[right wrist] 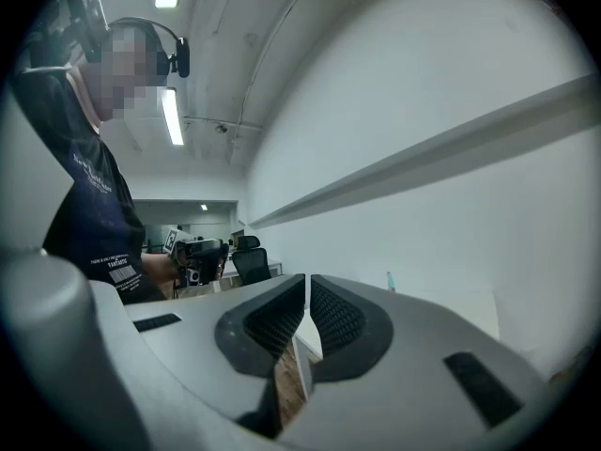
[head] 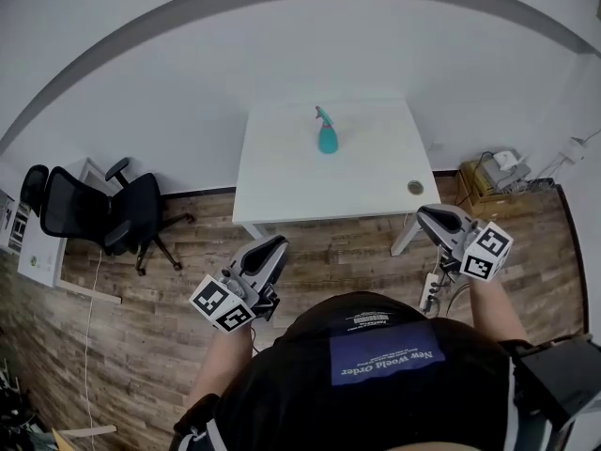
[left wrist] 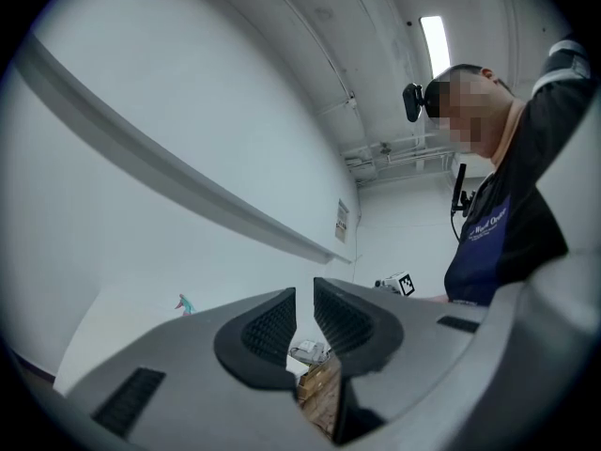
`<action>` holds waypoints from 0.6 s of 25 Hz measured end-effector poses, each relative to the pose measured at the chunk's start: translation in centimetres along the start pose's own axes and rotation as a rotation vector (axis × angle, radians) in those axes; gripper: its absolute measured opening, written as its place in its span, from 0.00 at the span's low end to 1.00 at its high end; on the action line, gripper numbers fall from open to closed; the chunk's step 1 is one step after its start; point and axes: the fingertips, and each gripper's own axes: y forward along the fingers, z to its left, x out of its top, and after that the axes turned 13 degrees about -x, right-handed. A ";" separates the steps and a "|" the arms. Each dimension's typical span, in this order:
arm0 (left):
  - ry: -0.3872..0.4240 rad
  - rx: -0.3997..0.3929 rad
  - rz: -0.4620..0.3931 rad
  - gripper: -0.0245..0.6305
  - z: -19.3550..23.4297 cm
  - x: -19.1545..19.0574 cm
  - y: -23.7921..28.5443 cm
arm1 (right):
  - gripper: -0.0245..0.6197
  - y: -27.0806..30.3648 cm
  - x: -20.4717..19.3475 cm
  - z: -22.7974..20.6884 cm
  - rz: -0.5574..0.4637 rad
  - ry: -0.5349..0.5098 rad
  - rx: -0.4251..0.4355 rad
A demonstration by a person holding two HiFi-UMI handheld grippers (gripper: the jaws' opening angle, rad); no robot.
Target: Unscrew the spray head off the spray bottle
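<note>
A teal spray bottle [head: 327,132] with its spray head on stands upright near the far middle of the white table [head: 282,181]. It shows small and far off in the left gripper view [left wrist: 184,303] and in the right gripper view [right wrist: 390,280]. My left gripper [head: 276,244] hangs over the wooden floor, well short of the table's near left edge, shut and empty [left wrist: 304,294]. My right gripper [head: 423,215] is held by the table's near right corner, also shut with nothing between its jaws [right wrist: 307,294]. Both are far from the bottle.
A black office chair [head: 99,209] stands to the left of the table. A box with devices [head: 493,177] sits at the right wall, and a power strip [head: 430,289] lies on the floor. A round grommet [head: 415,187] is set in the table's near right corner.
</note>
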 end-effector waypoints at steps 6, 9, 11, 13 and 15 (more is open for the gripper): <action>0.006 0.035 0.020 0.12 1.7 -1.2 7.3 | 0.03 1.3 0.6 -7.6 0.002 0.006 0.068; 0.004 0.058 0.048 0.12 2.4 -2.0 9.0 | 0.03 2.5 0.3 -9.7 0.004 0.024 0.096; -0.003 0.076 0.057 0.12 3.2 -2.3 9.5 | 0.03 3.5 0.0 -10.7 0.005 0.041 0.108; -0.009 0.092 0.060 0.12 4.0 -2.4 9.8 | 0.03 4.5 -0.5 -11.2 0.013 0.054 0.122; -0.010 0.101 0.057 0.12 4.8 -2.5 9.8 | 0.03 5.3 -1.2 -11.4 0.024 0.057 0.136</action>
